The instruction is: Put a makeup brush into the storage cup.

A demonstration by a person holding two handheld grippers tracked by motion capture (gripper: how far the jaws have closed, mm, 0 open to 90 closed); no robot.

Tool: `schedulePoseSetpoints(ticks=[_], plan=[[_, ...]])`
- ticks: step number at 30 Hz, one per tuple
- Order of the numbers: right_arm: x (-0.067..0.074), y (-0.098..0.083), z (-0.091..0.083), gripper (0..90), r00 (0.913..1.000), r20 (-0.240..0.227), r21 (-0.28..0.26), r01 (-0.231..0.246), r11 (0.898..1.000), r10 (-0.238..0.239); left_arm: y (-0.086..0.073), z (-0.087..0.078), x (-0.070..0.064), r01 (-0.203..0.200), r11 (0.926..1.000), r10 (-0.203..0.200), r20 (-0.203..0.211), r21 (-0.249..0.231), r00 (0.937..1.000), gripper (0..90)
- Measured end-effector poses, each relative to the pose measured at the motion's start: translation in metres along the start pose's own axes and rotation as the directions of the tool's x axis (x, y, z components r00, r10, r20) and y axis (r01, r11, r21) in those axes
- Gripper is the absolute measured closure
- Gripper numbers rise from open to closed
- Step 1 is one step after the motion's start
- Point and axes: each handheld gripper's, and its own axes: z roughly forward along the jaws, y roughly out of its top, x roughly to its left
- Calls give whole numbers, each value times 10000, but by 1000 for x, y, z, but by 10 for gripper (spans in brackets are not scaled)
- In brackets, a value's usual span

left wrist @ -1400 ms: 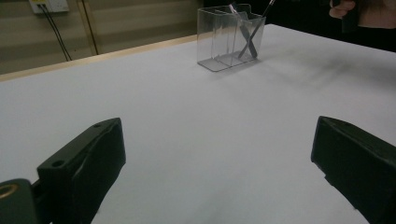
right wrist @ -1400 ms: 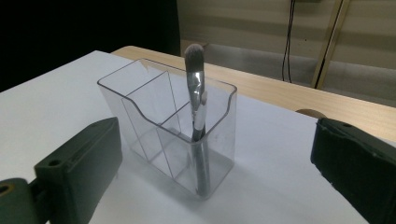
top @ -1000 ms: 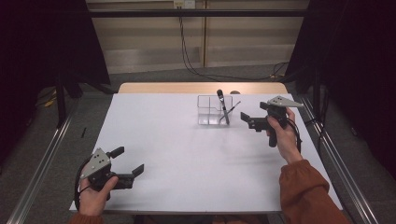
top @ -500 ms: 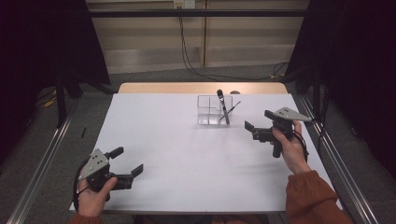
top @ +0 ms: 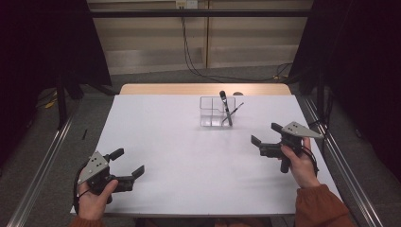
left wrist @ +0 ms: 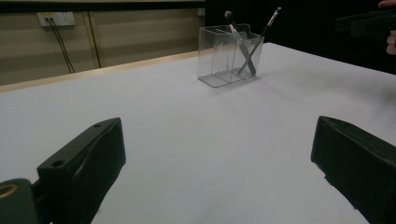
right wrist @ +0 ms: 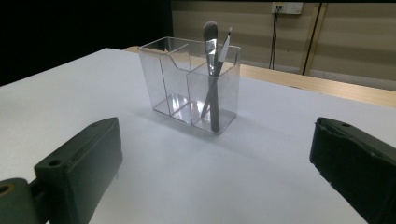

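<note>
Moved: right claw (top: 265, 138) has been drawn back from the clear holder (top: 217, 112), toward the table's near edge.
Hidden: brush tips are blurred against the dark background in the left gripper view.
Materials: holder of clear plastic, boxy, three compartments; two slim brushes (right wrist: 213, 70) crossed in the end compartment.
Claws: both are held wide open, nothing gripped; left claw (top: 126, 163) is well apart from the holder.
Place: holder stands ahead of the right claw, between its jaws in its own view.

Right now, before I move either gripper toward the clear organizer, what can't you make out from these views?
- Brushes: in the high view, too small to tell the brush types.
- Clear organizer: its dividers are faint in the high view; the compartment count is clearer in the right gripper view.
- Right gripper: cut off by the top right edge of the left gripper view.
- Left gripper: each jaw's lower part is cut off by the bottom edge of its own view.
</note>
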Motion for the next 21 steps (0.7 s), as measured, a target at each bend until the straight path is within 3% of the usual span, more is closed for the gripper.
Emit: schedulePoseSetpoints(ticks=[7, 11, 21], plan=[[1, -9, -18, 12, 9997, -225, -1, -128, 9999, 128, 0, -1, 2, -138, 9998, 140, -150, 158, 9998, 29], [2, -16, -27, 10, 10000, -9, -49, -20, 10000, 20, 0, -2, 0, -138, 9999, 139, -64, 97, 9999, 29], [1, -34, -47, 2, 9983, 371, -216, -451, 9988, 459, -1, -6, -3, 3, 10000, -2, -126, 33, 9999, 30]])
